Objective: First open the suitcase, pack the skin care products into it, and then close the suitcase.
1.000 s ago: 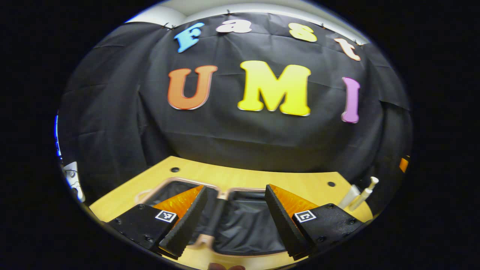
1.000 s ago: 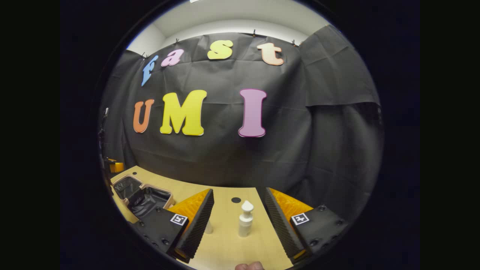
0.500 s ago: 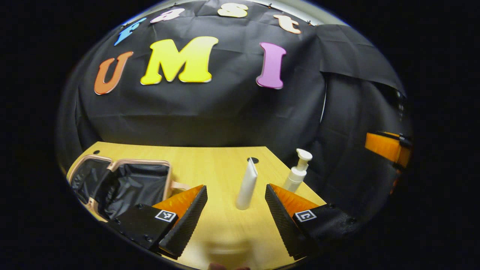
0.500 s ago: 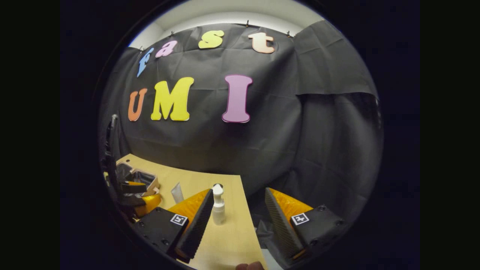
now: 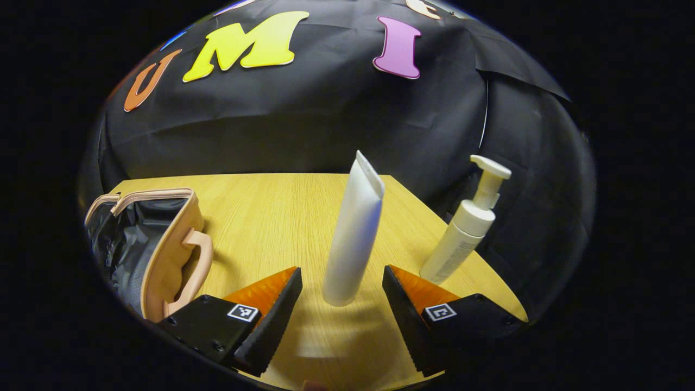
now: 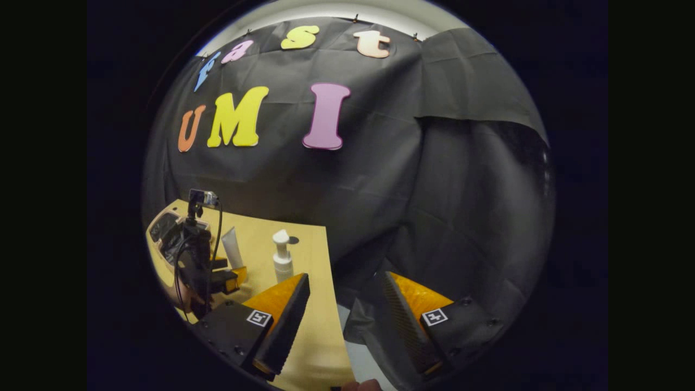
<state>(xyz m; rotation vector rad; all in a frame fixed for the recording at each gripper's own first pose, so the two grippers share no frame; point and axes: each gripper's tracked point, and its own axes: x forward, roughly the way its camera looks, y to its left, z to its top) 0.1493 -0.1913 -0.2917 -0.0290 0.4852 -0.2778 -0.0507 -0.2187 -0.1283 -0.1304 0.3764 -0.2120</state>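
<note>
A white tube stands cap-down on the wooden table, between the open fingers of my left gripper without touching them. A white pump bottle stands upright to its right. The beige suitcase lies open at the left, black lining showing. In the right gripper view my right gripper hangs open over the table's right edge, holding nothing. Farther left there, the tube and pump bottle stand beside the left gripper, with the suitcase behind.
The table's right edge drops to black cloth and a pale floor. The booth's black cloth closes in the back. Bare table surface lies between the suitcase and the tube.
My left gripper has swung right from over the open suitcase and closed in on the tube, now between its fingers. The right gripper has drifted right, past the table's edge.
</note>
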